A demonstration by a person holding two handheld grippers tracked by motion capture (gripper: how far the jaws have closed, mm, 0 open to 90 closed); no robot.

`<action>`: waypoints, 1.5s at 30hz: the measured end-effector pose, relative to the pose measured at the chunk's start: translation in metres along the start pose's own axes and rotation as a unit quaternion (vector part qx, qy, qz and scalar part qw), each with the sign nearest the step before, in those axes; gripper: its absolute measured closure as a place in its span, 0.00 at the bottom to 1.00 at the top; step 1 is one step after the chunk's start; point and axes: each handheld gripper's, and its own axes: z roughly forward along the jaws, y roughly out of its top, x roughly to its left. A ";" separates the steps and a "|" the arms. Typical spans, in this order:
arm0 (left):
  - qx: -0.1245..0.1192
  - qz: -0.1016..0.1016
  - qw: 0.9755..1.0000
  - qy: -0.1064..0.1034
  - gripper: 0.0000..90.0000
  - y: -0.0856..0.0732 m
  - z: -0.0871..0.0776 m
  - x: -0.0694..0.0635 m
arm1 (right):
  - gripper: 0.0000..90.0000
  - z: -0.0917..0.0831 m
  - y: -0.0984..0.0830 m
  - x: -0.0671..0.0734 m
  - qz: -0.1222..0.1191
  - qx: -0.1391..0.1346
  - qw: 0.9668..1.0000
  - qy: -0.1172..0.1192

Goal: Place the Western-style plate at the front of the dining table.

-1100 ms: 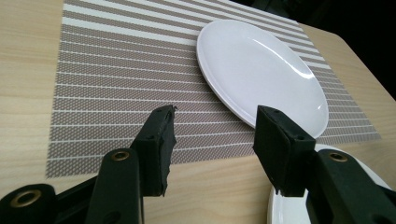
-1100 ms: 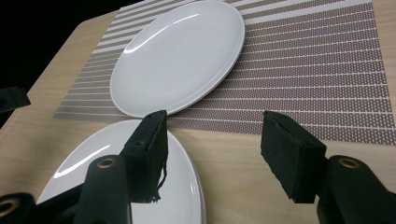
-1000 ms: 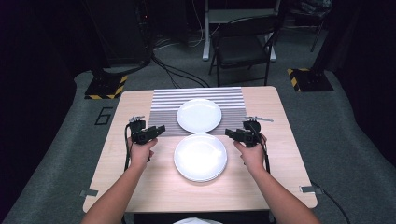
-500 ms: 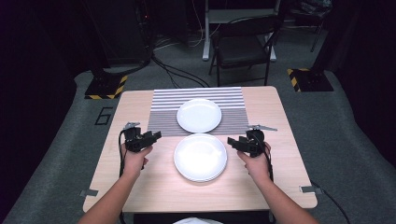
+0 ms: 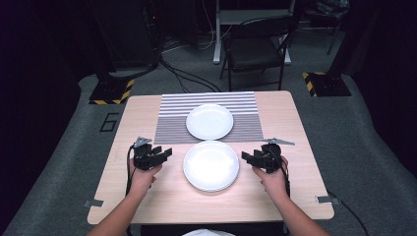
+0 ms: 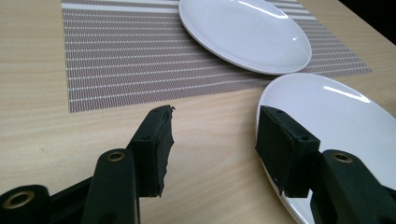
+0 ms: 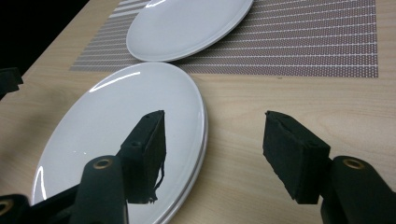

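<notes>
Two grippers, left [image 5: 166, 152] and right [image 5: 244, 156], jaws spread empty, flank round white ceramic plate stack [image 5: 211, 165] near desk's front edge; next likely: grip rims.

black grippers [image 5: 164, 153], brass screws, trailing black cables.

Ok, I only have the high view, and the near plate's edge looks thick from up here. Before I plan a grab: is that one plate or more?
Observer: In the right gripper view the near plate shows a second rim just beneath its edge, so it looks like two plates stacked.
Operator: Is the right gripper ready to take it?
Observer: The right gripper is open. One jaw is in front of the stack's rim and the other is in front of bare table.
Operator: And the left?
Observer: The left gripper is open too and holds nothing. One jaw overlaps the plate's edge.
</notes>
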 end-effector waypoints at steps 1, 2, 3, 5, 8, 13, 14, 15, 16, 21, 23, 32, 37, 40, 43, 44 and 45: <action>0.000 -0.001 1.000 0.000 0.50 -0.001 0.000 0.000 | 0.43 0.000 -0.002 0.001 -0.003 0.002 1.000 -0.004; 0.002 -0.001 1.000 0.000 0.50 -0.003 0.000 0.001 | 0.43 0.001 -0.003 0.000 -0.009 0.004 1.000 -0.004; 0.002 -0.002 1.000 -0.001 0.50 -0.004 -0.001 0.002 | 0.43 0.002 -0.004 0.001 -0.009 0.003 1.000 -0.007; 0.000 -0.003 1.000 0.001 0.51 -0.007 -0.001 0.004 | 0.43 0.002 -0.006 0.001 -0.015 0.003 1.000 -0.008; 0.008 -0.003 1.000 0.004 0.51 -0.011 -0.001 0.006 | 0.43 0.003 -0.008 0.004 -0.028 0.002 1.000 -0.012; 0.015 -0.002 1.000 0.002 0.53 -0.020 0.003 0.009 | 0.43 0.007 -0.013 0.007 -0.038 0.008 0.999 -0.012; 0.018 0.000 1.000 0.002 0.53 -0.021 0.004 0.009 | 0.43 0.007 -0.014 0.008 -0.036 0.011 0.999 -0.011; 0.019 0.000 1.000 0.003 0.53 -0.021 0.005 0.009 | 0.43 0.008 -0.015 0.008 -0.038 0.013 0.999 -0.011; 0.017 0.002 1.000 0.005 0.53 -0.022 0.005 0.009 | 0.43 0.009 -0.016 0.008 -0.037 0.016 0.999 -0.009; 0.028 0.008 1.000 0.007 0.52 -0.026 0.010 0.008 | 0.42 0.014 -0.019 0.007 -0.051 0.026 0.998 -0.024; 0.032 0.011 0.999 0.008 0.52 -0.027 0.012 0.007 | 0.42 0.015 -0.019 0.005 -0.056 0.029 0.997 -0.033; 0.039 0.019 0.999 0.018 0.52 -0.031 0.019 0.008 | 0.42 0.017 -0.023 0.001 -0.065 0.030 0.996 -0.060; 0.039 0.018 0.999 0.020 0.52 -0.029 0.020 0.011 | 0.42 0.017 -0.024 -0.007 -0.056 0.031 0.995 -0.075; 0.037 0.016 0.999 0.022 0.51 -0.028 0.019 0.012 | 0.42 0.017 -0.025 -0.011 -0.049 0.034 0.995 -0.080; 0.033 0.014 0.999 0.029 0.50 -0.027 0.020 0.014 | 0.42 0.017 -0.026 -0.015 -0.043 0.033 0.995 -0.084; 0.034 0.014 0.999 0.030 0.50 -0.027 0.020 0.014 | 0.42 0.018 -0.026 -0.016 -0.044 0.032 0.995 -0.085; 0.035 0.013 0.999 0.033 0.49 -0.027 0.020 0.015 | 0.41 0.018 -0.026 -0.018 -0.041 0.031 0.995 -0.087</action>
